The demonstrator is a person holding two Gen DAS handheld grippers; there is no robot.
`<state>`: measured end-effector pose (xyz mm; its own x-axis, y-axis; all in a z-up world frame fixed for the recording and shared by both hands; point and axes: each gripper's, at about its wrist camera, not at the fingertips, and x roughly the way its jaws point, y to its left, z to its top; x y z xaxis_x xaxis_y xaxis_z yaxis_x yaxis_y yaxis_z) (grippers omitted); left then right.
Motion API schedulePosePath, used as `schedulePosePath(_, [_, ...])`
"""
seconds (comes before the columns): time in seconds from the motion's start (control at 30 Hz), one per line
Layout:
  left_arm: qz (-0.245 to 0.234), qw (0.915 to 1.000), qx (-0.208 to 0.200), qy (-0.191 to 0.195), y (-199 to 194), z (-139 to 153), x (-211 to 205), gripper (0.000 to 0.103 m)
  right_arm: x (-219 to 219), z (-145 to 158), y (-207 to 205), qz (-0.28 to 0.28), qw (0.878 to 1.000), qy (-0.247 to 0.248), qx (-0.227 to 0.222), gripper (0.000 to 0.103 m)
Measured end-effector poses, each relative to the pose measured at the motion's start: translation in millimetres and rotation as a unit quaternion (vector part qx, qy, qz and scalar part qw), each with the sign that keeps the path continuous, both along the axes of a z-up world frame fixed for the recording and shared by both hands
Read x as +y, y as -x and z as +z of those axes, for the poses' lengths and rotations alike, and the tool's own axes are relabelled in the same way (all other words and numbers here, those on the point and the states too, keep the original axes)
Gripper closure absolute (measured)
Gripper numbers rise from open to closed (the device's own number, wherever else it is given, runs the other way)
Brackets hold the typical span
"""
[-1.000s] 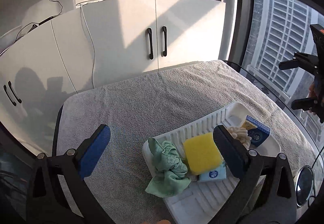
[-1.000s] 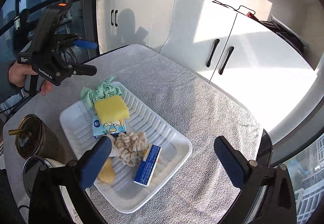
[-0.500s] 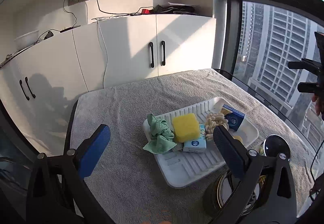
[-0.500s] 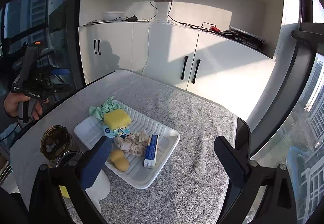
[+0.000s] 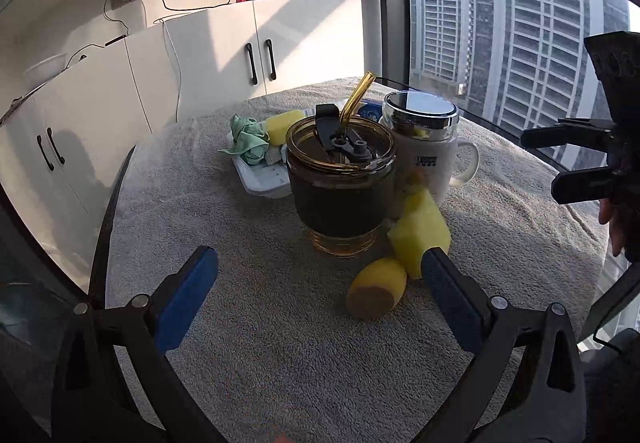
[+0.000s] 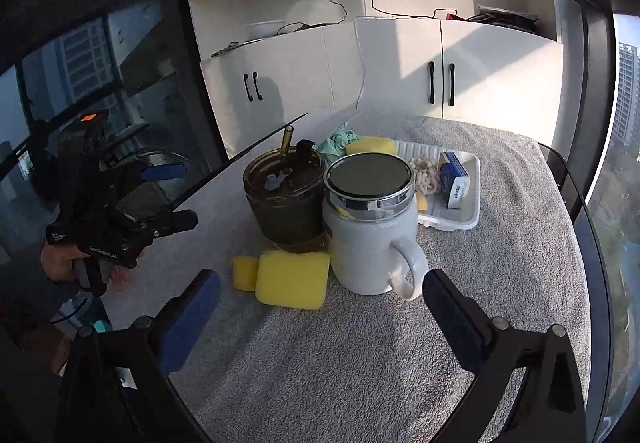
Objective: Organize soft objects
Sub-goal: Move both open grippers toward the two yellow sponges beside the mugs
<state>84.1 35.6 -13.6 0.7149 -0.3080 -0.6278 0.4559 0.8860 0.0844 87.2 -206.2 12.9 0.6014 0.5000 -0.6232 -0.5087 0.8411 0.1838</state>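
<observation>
Blue-padded and spread wide with nothing between the pads, the left hand-held gripper (image 5: pixel 318 289) now sits low over the grey towel-covered counter (image 5: pixel 248 355), and the right hand-held gripper (image 6: pixel 320 307) is likewise spread and empty. Both have pulled back and dropped from their higher view over the white tray (image 6: pixel 466 219), so the loose pieces at the counter's near side come into reach; by my reading, the next pick starts here, not at the tray.

Just ahead of the left pads lies a rounded yellow sponge (image 5: pixel 376 289) on its side, touching a blocky yellow sponge (image 5: pixel 420 233) that leans against the dark straw tumbler (image 5: pixel 340 183) and the white lidded mug (image 5: pixel 426 151). Both look porous and squashy (they should give under the pads). Further back, the tray already holds a green cloth (image 5: pixel 250 139), another yellow sponge (image 6: pixel 372 146), a knobbly cream piece (image 6: pixel 425 173) and a blue tissue pack (image 6: pixel 454 179).
</observation>
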Motion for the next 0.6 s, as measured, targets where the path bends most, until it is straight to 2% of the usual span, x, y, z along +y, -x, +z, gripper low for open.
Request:
schedulePosePath(0.13, [-0.005,0.9994,0.032,-0.008,3,-23,-9,0.000,18,-25,-3,-0.024,0.999,-0.025,0.040,0.000])
schedulePosePath(0.23, [-0.020,0.9989,0.039,-0.020,0,-31,-14,0.000,27,-40,-14,-0.043,0.996,-0.036,0.073,0.000])
schedulePosePath(0.33, [-0.029,0.9976,0.052,-0.034,-8,-42,-17,0.000,32,-57,-25,-0.070,0.994,-0.018,0.083,0.000])
schedulePosePath(0.47, [-0.026,0.9970,0.067,-0.027,-20,-51,-16,0.000,36,-72,-34,-0.083,0.991,-0.017,0.104,0.000])
schedulePosePath(0.6, [-0.022,0.9967,0.074,-0.023,-26,-53,-18,0.000,42,-75,-40,-0.084,0.991,-0.013,0.105,0.000])
